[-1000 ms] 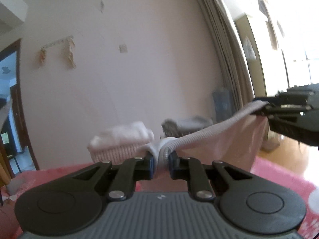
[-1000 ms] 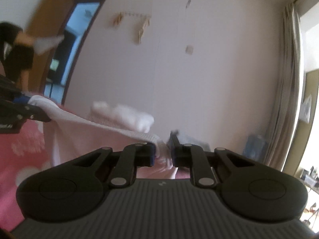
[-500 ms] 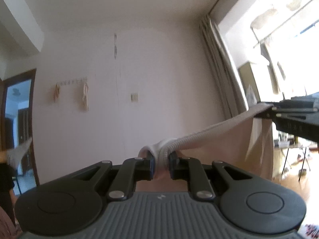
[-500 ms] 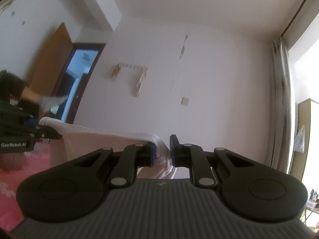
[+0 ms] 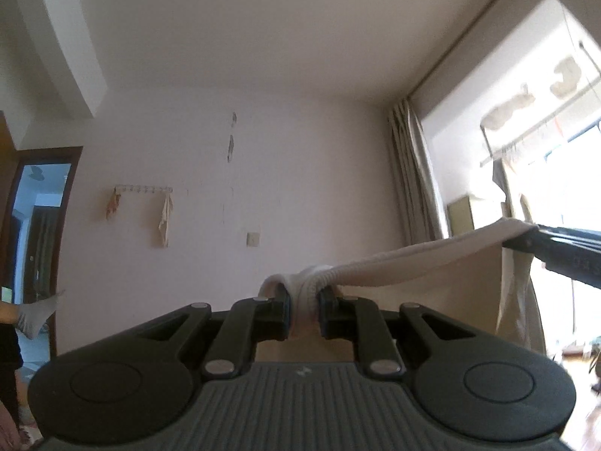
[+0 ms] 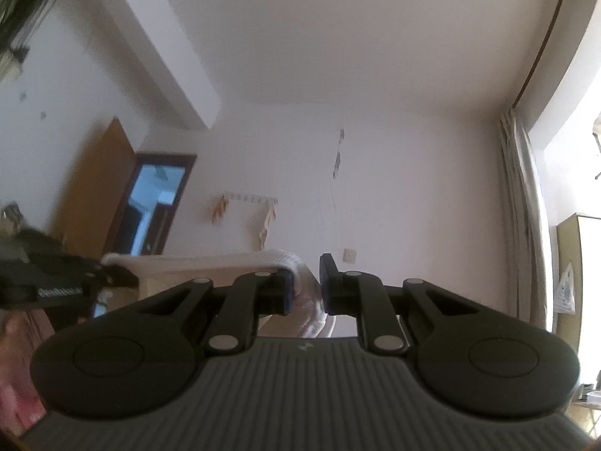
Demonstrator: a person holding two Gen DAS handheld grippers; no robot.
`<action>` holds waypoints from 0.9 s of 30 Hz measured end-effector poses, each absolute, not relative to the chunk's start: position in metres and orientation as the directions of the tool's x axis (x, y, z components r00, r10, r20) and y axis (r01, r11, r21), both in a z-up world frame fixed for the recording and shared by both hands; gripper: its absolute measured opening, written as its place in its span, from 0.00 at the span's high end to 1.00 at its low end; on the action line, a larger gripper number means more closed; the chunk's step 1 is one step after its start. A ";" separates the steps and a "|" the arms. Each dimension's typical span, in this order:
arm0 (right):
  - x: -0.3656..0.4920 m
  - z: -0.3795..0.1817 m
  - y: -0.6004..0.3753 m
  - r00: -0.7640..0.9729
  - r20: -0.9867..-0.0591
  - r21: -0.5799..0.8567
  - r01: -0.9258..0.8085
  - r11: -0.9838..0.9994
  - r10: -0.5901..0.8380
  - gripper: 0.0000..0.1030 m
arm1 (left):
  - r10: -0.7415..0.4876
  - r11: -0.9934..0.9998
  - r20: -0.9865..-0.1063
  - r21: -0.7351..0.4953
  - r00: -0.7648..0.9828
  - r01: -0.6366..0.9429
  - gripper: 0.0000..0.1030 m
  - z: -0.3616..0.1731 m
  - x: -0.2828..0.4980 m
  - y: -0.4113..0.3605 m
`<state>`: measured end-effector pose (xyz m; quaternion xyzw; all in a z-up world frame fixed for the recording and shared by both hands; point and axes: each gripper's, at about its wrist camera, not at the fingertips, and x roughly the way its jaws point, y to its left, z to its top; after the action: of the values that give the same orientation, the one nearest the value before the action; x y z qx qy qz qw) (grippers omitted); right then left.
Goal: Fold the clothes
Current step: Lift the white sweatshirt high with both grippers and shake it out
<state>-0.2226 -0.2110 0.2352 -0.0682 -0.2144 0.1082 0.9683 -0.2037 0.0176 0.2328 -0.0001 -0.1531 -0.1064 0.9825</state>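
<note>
A cream-white garment (image 5: 432, 282) with a ribbed edge hangs stretched in the air between my two grippers. My left gripper (image 5: 304, 310) is shut on a bunched part of that ribbed edge. At the right of the left wrist view, my right gripper (image 5: 526, 240) pinches the garment's other corner, and the cloth droops below it. In the right wrist view my right gripper (image 6: 305, 291) is shut on the garment (image 6: 210, 261), whose edge runs left to the left gripper (image 6: 112, 276). The garment's lower part is hidden behind the gripper bodies.
Both cameras point up at the ceiling and a pale wall with a hook rack (image 5: 142, 189). A doorway (image 6: 150, 210) is at the left, a curtain (image 5: 417, 173) and a bright window (image 5: 544, 158) at the right. A person's arm (image 5: 11, 312) shows at the left edge.
Both grippers have lifted and tilted upward with the garment still stretched between them. The pink surface and the clothes piles have dropped out of view.
</note>
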 end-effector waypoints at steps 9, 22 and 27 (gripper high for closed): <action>-0.273 0.265 -0.227 0.846 0.459 -0.100 -0.253 0.962 0.270 0.88 | -0.315 0.935 0.382 -0.031 0.869 0.353 0.84 0.272 -0.264 0.039; -0.256 0.265 -0.242 0.886 0.389 -0.018 -0.268 0.963 0.254 0.88 | -0.364 0.922 0.165 -0.077 0.917 0.380 0.84 0.245 -0.171 0.027; -0.182 0.225 -0.239 0.950 0.201 -0.022 -0.238 0.971 0.237 0.88 | -0.338 0.941 -0.088 -0.057 0.937 0.334 0.84 0.200 -0.080 0.018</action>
<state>-0.1819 -0.2390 0.2251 0.0012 -0.1016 0.1203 0.9875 -0.0804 0.0179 0.1998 -0.0208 0.0486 -0.1706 0.9839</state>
